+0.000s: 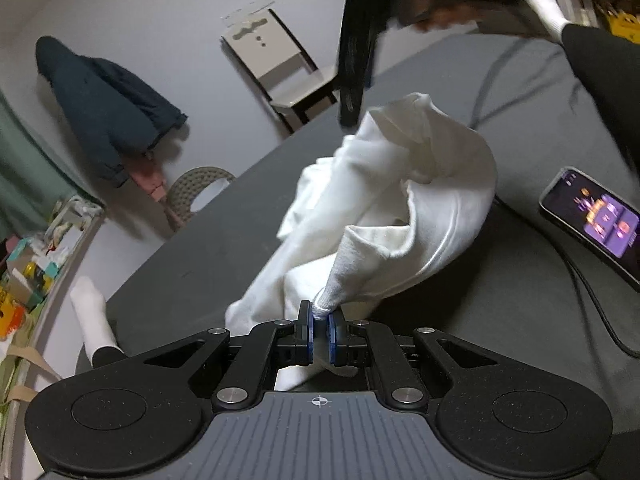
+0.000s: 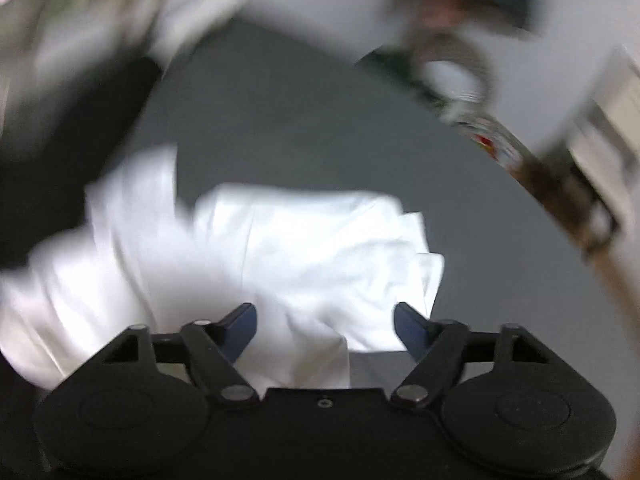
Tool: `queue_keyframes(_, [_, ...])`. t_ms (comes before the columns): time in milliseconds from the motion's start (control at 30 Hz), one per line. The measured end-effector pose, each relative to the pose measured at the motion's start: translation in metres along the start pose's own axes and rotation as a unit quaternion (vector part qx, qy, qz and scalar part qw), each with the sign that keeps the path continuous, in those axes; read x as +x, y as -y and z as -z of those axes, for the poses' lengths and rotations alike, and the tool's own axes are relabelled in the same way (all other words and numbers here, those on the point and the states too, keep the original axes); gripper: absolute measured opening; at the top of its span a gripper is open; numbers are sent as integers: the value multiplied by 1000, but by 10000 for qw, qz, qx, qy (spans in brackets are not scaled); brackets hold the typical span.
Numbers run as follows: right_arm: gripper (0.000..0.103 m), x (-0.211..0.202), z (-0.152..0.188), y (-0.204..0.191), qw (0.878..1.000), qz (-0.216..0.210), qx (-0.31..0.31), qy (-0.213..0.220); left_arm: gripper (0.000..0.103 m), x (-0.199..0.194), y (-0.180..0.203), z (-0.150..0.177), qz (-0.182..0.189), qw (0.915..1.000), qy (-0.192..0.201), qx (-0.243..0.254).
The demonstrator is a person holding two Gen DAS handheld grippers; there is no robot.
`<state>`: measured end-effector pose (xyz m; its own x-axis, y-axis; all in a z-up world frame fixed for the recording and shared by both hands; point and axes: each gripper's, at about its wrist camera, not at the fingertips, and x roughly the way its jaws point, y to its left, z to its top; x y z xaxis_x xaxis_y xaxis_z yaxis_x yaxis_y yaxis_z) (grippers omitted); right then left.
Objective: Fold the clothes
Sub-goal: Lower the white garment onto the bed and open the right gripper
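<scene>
**A:** What does the left wrist view show?

**B:** The left gripper (image 1: 320,326) fills the bottom of the picture. Its two blue-padded fingers (image 1: 305,330) are clenched on a bunched corner of a white garment (image 1: 400,200). The cloth rises from the pinch in a crumpled, twisted mass, partly lifted above a dark grey bed (image 1: 520,128).

**A:** Where is the other gripper?

**B:** The right gripper (image 1: 354,68) appears as a blurred black shape above the far end of the garment. I cannot tell from this view whether it touches the cloth.

**A:** And the right wrist view?

**B:** It is heavily blurred. The right gripper's (image 2: 325,320) fingers (image 2: 412,326) stand wide apart, released, with the white garment (image 2: 312,248) spread just beyond and between them on the grey bed (image 2: 300,120). A fold of cloth hangs between the fingers, but neither pad presses on it.

**A:** What else is around?

**B:** On the bed to the right of the garment lies a phone (image 1: 596,220) with a lit purple screen and a dark cable (image 1: 592,296) running from it. A foot in a white sock (image 1: 94,316) rests off the bed's left edge, another white sock (image 1: 546,4) at upper right. Beyond the bed, a dark blue jacket (image 1: 100,104) hangs against the wall, near a pale chair (image 1: 280,60).
</scene>
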<state>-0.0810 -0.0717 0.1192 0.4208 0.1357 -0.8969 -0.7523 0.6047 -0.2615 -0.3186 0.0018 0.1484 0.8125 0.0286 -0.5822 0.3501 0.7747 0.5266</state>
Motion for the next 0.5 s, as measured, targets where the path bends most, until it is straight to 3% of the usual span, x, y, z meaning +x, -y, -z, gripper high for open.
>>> queue_keyframes(33, [70,8,0,-11,9986,59,-478,-233,7,-1,3,0,-28,10000,-5,57])
queue_keyframes(100, [43,20,5,-22,9947,90,-902,-488,7,-1,4,2,-47,9999,-16,136])
queue_keyframes(133, [12,23,8,-21,9951,79,-832,-525,7,0,5,3,-33,9999,-25,148])
queue_keyframes(167, [4,23,11,-14,9978,35,-487,-448,7,1,5,3,-23,9998,-36,175])
queue_keyframes(233, [4,14,25,12,9986,-172,500,-20,7,2,5,5,-6,9997,-54,251])
queue_keyframes(267, [4,7,34,28,9929,-298,1127,244,7,2,6,6,-1,9996,-67,292])
queue_keyframes(333, [4,-5,61,62,9658,-494,2447,699,7,3,6,6,17,9995,-94,317])
queue_keyframes(400, [4,-8,100,90,9226,-649,3679,966,7,5,6,6,52,9995,-115,287])
queue_keyframes(433, [4,-6,123,100,8979,-703,4234,975,7,6,6,6,74,9996,-118,261])
queue_keyframes(500, [6,8,158,107,8709,-806,4819,533,7,6,8,7,102,9996,-121,253])
